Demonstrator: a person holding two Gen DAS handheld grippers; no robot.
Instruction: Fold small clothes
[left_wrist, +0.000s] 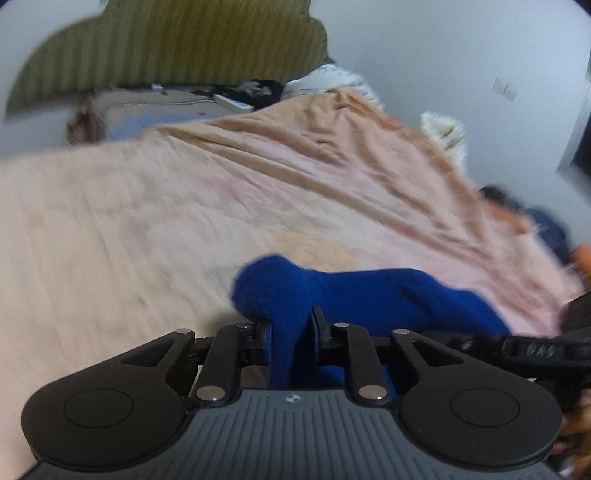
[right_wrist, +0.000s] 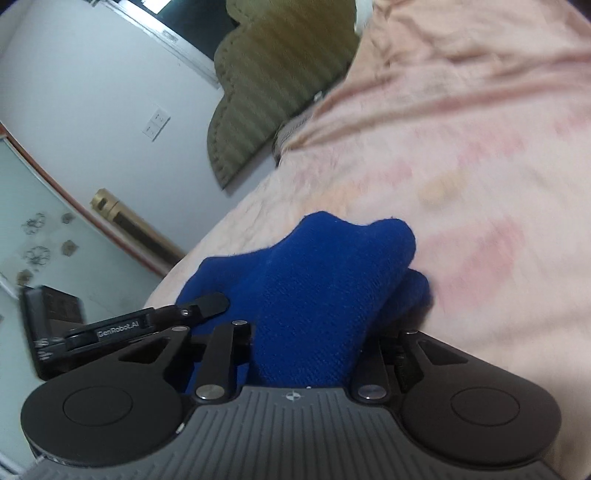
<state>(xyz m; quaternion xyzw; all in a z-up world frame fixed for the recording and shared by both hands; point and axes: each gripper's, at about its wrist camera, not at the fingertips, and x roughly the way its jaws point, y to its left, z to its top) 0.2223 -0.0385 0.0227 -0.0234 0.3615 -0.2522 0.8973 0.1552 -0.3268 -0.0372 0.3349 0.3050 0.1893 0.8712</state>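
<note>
Pale grey walls surround a bed (left_wrist: 155, 206) spread with a wrinkled peach-pink sheet, faintly blotched with pink and yellow. An olive-green ribbed headboard (left_wrist: 177, 40) stands at the far end, with a wall switch (right_wrist: 156, 122) beside it in the right wrist view. Dark clothes (left_wrist: 546, 225) lie heaped off the bed's far edge.

Both views are motion-blurred. A small royal-blue knitted garment (left_wrist: 354, 291) is held above the sheet between the two tools. The left gripper (left_wrist: 290, 332) is clamped on a bunched fold of it, the cloth squeezed narrow between its fingers. The right gripper (right_wrist: 314, 343) holds a thicker wad of the same cloth (right_wrist: 314, 280); its fingers are mostly buried in the fabric.

Judging by the drape, the knit is light, soft and limp, likely a little stretchy, not slippery and not fragile. It will sag wherever unsupported, so corners or hems are probably the best places to hold.
</note>
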